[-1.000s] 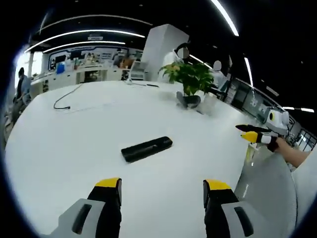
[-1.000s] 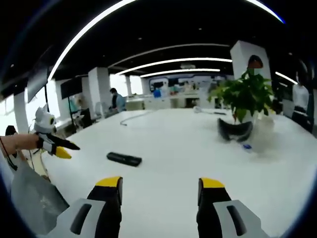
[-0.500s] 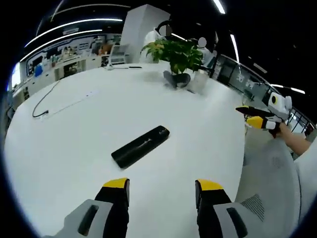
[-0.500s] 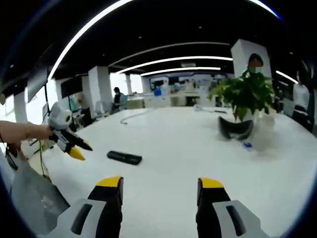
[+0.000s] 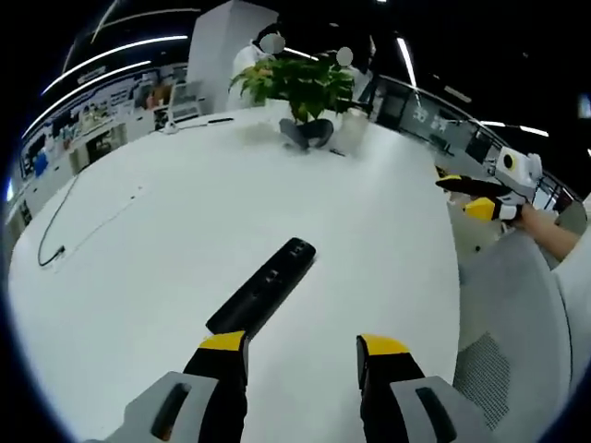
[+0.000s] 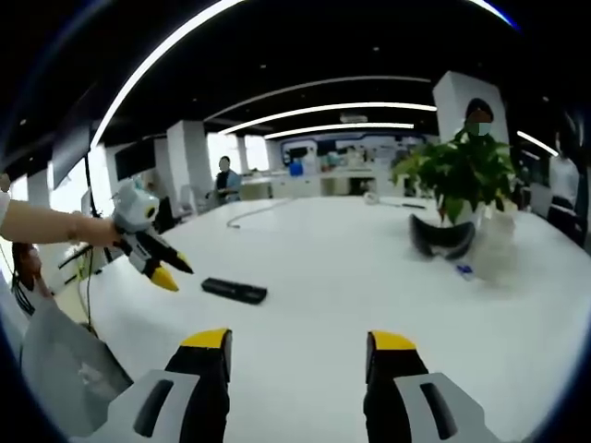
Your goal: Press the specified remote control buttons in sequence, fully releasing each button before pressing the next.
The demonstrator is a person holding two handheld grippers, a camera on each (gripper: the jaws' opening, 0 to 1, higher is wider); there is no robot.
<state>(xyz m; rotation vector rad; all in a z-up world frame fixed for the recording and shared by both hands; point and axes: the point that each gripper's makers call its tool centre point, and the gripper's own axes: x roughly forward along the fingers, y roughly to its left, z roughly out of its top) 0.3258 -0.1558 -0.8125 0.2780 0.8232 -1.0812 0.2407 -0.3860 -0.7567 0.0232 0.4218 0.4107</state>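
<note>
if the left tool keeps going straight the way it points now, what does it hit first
Most likely the black remote control. The open left tool points down at the white table, and the remote's near end sits just ahead of its left jaw. Depth is unclear, so it might meet bare table beside the remote instead.

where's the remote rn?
The remote lies flat on the white table, just ahead of the left gripper in the left gripper view. In the right gripper view it sits left of centre, beside the left gripper's yellow tips.
</note>
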